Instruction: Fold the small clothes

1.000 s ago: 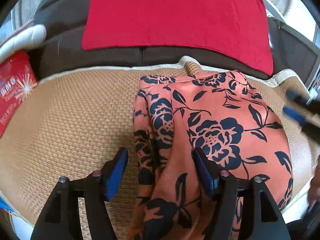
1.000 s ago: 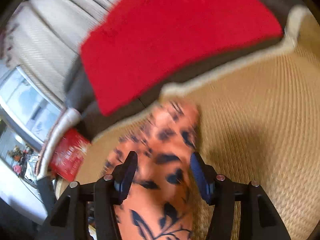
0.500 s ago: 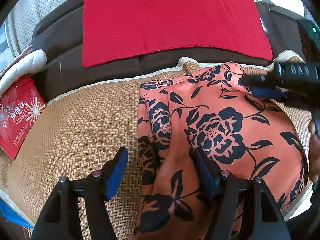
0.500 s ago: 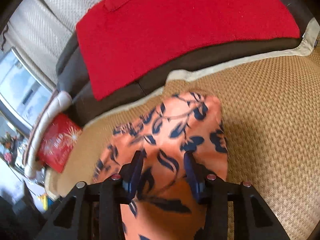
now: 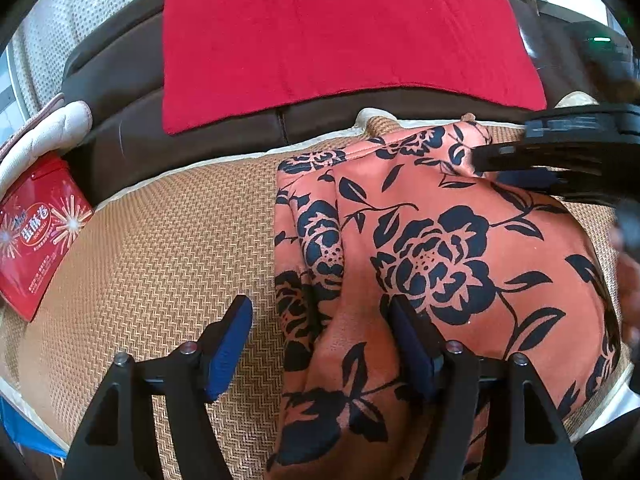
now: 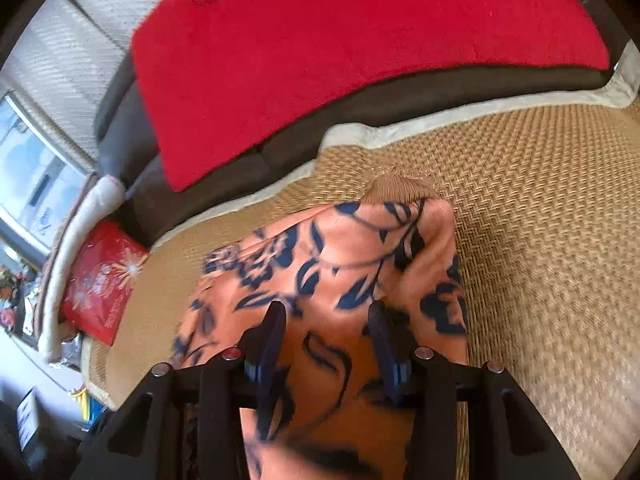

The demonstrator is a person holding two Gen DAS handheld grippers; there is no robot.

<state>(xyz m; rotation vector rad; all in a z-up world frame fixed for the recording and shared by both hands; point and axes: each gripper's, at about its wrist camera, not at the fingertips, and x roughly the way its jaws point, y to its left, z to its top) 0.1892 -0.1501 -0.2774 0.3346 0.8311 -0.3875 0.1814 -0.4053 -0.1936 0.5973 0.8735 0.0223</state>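
Woven tan seat mat [image 5: 160,248] on a dark brown sofa [image 5: 120,120], red towel [image 5: 340,28] draped on the backrest ahead of both my tongs. Red snack box [image 5: 36,232] off to the far left of my left tongs, not part of the job.

Orange floral garment [image 5: 440,264] lies on the mat, mostly ahead and right of my left gripper [image 5: 320,344]. Its left edge already looks doubled over: a narrow layered strip runs along that side, so I judge at least one lengthwise fold is in. Left jaws are spread wide; the near bunched part of the cloth sits between the blue pads [image 5: 228,344], the right pad against fabric, the left pad over bare mat. Not pinching anything.

My right gripper [image 6: 328,344] is low over the far right part of the garment [image 6: 328,264]; in the left view it [image 5: 560,152] crosses the far corner. Its jaws stand partly apart with cloth between them; that view is blurred, so I cannot tell whether they grip. The far corner there looks lifted or rumpled.

Progress guess: roughly midway. Left to do: cross fold to make a compact packet, flatten the rumpled far corner and near bunch. Only this one garment is visible.
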